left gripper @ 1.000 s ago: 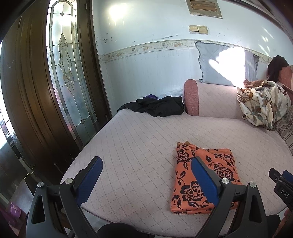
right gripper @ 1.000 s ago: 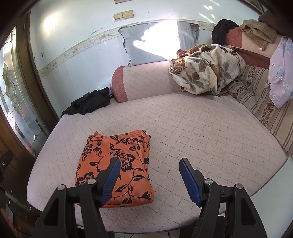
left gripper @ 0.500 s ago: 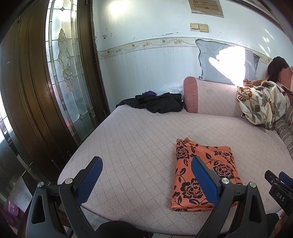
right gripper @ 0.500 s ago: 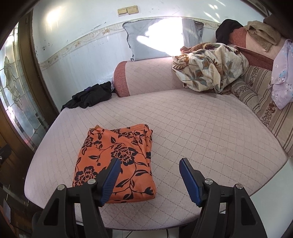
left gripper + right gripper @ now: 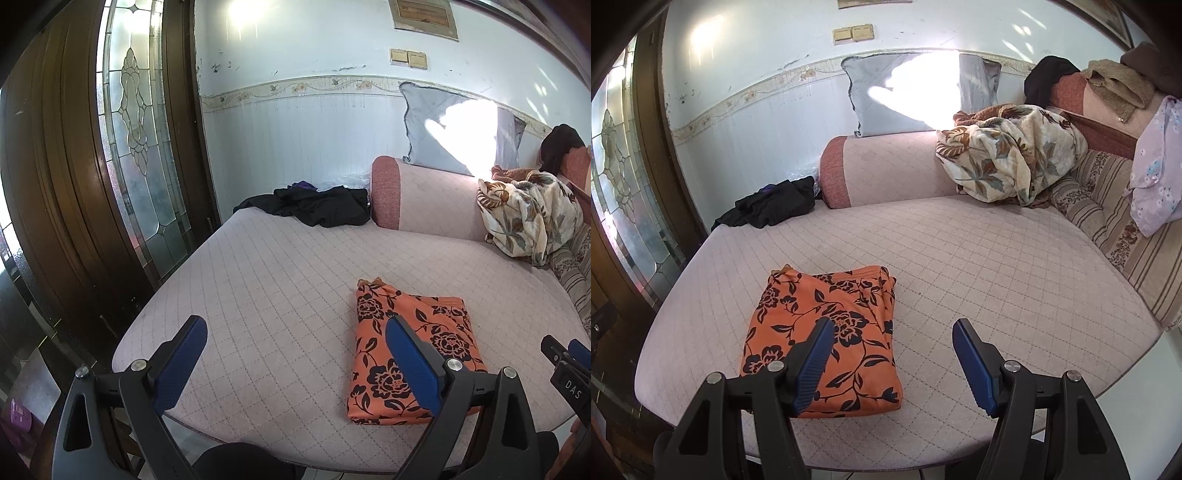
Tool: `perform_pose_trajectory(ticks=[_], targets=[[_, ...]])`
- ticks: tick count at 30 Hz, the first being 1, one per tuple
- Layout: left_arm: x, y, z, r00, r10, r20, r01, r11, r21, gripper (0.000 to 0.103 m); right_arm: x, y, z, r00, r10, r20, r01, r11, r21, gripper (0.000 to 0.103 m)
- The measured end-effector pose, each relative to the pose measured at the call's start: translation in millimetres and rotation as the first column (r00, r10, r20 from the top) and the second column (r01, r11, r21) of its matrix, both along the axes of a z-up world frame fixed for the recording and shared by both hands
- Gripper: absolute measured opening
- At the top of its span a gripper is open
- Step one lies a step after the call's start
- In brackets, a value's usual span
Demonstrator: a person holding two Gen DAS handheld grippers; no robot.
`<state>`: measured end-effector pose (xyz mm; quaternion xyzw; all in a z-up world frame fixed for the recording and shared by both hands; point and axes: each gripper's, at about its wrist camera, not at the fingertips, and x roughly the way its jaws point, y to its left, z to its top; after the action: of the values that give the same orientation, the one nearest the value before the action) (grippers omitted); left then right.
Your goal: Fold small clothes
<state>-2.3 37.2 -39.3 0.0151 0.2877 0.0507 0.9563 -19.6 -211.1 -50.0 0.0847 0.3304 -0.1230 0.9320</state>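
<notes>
My left tongs (image 5: 293,354) and right tongs (image 5: 892,360) spread, holding nothing; folded orange floral garment (image 5: 827,332) lower-left near mattress (image 5: 997,266) front edge, bare quilting right.

We see daylight blowing out a white patch on the grey pillow (image 5: 461,136) and glaring on the wall (image 5: 746,66). Fisheye bends the edges, corners vignette black, and focus is sharp.

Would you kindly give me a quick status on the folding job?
Both grippers, left and right, open and empty, above the cushion. Orange floral garment lies folded on the quilted cushion. Nothing in the way.
</notes>
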Motion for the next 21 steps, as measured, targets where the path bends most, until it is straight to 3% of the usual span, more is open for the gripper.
perform_pose_trajectory(ticks=[21], targets=[[-2.5, 16.7, 8.4, 0.999, -0.014, 0.039, 0.015, 0.999, -0.034, 0.097, -0.6, 31.0, 14.1, 0.998, 0.053, 0.029, -0.05, 0.994, -0.095, 0.071]])
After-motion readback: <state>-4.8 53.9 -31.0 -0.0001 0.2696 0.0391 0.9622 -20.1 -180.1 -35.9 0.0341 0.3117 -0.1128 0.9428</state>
